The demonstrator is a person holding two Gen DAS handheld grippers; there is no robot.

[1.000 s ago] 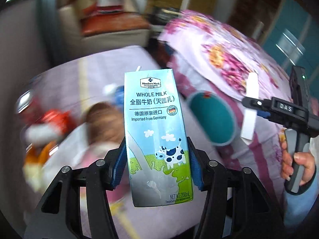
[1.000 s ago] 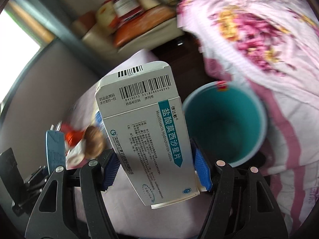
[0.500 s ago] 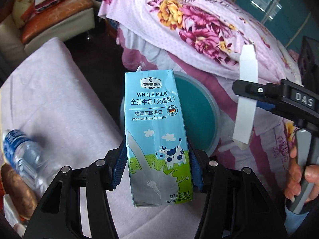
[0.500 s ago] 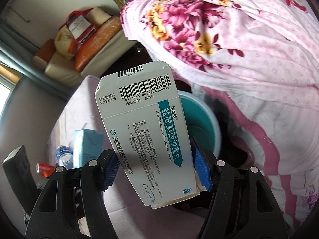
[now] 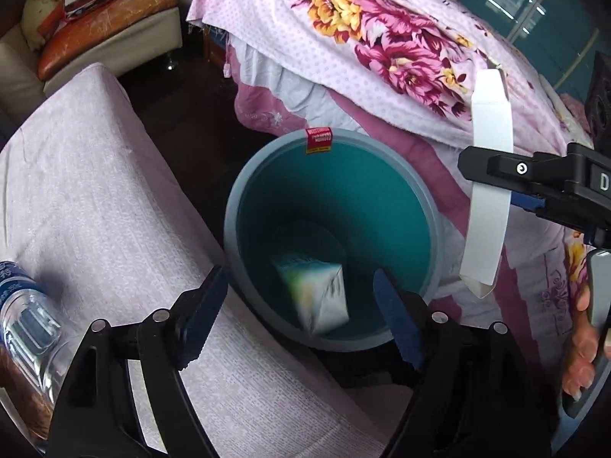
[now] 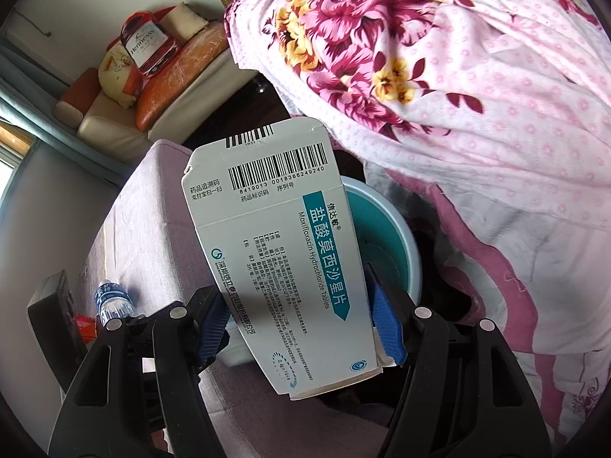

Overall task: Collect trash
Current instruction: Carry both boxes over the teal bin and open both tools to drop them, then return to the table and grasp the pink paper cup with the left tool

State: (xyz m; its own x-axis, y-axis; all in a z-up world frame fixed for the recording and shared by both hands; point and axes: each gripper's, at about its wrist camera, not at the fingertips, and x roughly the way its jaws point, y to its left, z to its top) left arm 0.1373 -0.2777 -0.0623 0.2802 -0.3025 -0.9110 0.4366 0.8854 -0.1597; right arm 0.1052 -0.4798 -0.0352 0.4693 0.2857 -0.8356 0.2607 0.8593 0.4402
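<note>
My left gripper [image 5: 301, 313] is open and empty, just above the near rim of a teal trash bin [image 5: 404, 175]. A milk carton [image 5: 317, 294] is blurred inside the bin, between my fingertips in the view. My right gripper [image 6: 301, 320] is shut on a white medicine box [image 6: 282, 259], held upright beside the bin [image 6: 385, 236]. In the left wrist view the right gripper [image 5: 534, 187] and the box [image 5: 487, 206] appear edge-on at the right of the bin.
A table with a pale pink cloth [image 5: 84, 198] lies to the left, with a water bottle [image 5: 26, 324] on it. A bed with a floral quilt [image 5: 382, 49] rises behind the bin. A sofa with cushions [image 5: 99, 34] stands at the back left.
My left gripper has opened and let go of the milk carton, which has dropped into the bin. The right gripper still holds the medicine box and has shifted a little.
</note>
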